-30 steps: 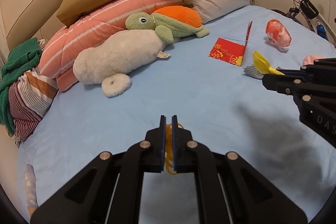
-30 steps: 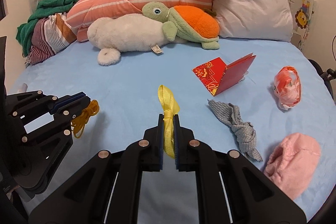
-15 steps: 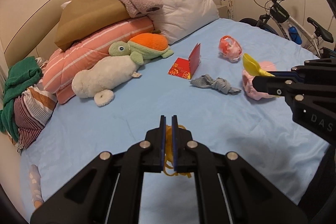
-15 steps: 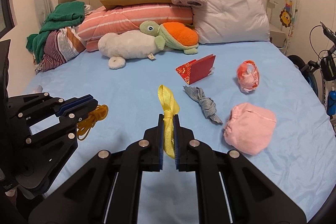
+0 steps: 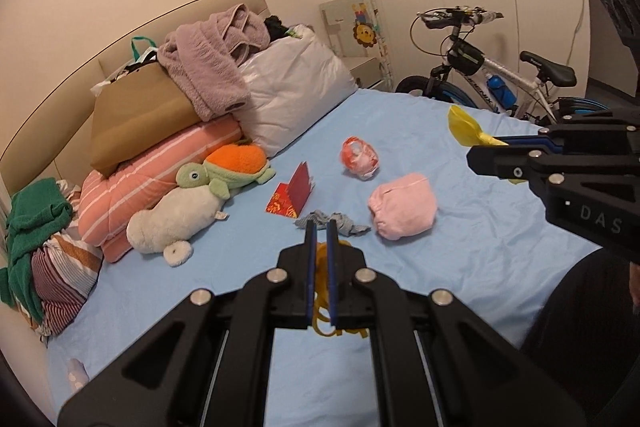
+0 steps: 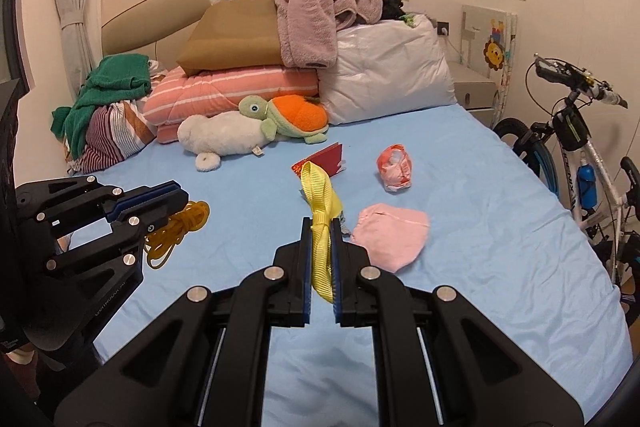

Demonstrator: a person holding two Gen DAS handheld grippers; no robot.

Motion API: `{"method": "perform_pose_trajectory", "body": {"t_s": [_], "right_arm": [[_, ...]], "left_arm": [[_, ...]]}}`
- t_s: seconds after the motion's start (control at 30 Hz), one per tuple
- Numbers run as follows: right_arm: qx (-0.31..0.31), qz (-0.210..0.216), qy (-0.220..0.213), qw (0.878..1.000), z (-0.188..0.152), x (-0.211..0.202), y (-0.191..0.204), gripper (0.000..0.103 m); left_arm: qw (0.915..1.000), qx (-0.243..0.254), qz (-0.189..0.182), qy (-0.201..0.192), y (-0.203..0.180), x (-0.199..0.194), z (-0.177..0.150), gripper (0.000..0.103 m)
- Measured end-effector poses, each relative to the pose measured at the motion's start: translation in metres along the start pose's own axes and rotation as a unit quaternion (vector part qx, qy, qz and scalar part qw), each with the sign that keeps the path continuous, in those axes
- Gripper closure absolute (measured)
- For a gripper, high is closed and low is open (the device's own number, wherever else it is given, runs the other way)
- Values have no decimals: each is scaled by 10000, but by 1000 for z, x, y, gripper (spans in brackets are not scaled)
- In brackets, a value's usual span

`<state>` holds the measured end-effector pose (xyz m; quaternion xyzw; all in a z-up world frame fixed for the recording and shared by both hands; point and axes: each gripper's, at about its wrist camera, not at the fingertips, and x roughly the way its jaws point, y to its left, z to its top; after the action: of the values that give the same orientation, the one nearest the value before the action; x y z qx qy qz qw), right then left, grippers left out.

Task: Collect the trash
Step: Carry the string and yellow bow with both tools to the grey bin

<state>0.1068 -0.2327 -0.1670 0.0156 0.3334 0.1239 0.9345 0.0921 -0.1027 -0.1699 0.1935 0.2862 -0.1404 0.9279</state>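
My left gripper (image 5: pixel 319 231) is shut on a bundle of yellow-orange cord (image 5: pixel 322 291), held above the blue bed; it also shows in the right wrist view (image 6: pixel 182 223). My right gripper (image 6: pixel 321 227) is shut on a yellow ribbon (image 6: pixel 320 203), also seen at the right of the left wrist view (image 5: pixel 466 127). On the sheet lie a red envelope (image 5: pixel 291 193), a grey crumpled rag (image 5: pixel 332 221), a red-and-white crumpled wrapper (image 5: pixel 359 157) and a pink cloth bundle (image 5: pixel 402 205).
Pillows (image 6: pixel 384 67), a brown bag (image 6: pixel 232 39), a purple towel, a plush turtle (image 6: pixel 288 117) and a white plush crowd the headboard end. Green and striped clothes (image 6: pixel 104 107) lie at the left. A bicycle (image 6: pixel 576 155) stands by the bed's right side.
Both grippers have pulled back and up from the bed with their loads; the view now takes in the whole bed, the bicycle and the wall. Both stay shut.
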Motion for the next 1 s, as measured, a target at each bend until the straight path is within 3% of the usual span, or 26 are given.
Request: {"method": "perform_pose_trajectory", "body": {"t_s": [0.3,0.57,0.77,1.0], "right_arm": [[254,-484,-313,9980,-8,-86,-53,96],[664,-1312,-510,9878,-38,-182,-118,96],[1123,-2136,-631,9684,-73,-270,-162,96],[1746,-3218,-669,9282,-121,-374,-195,96]], "left_arm": [[9959,498,-645,-394,-75,-37,42,98],[9797,1219,-1379,-798,-162,-70,78,98],[9559,1655,-2123,-1174,-233,-104,108,98],[9173,2207,-2900,-1604,-313,-150,134,98]]}}
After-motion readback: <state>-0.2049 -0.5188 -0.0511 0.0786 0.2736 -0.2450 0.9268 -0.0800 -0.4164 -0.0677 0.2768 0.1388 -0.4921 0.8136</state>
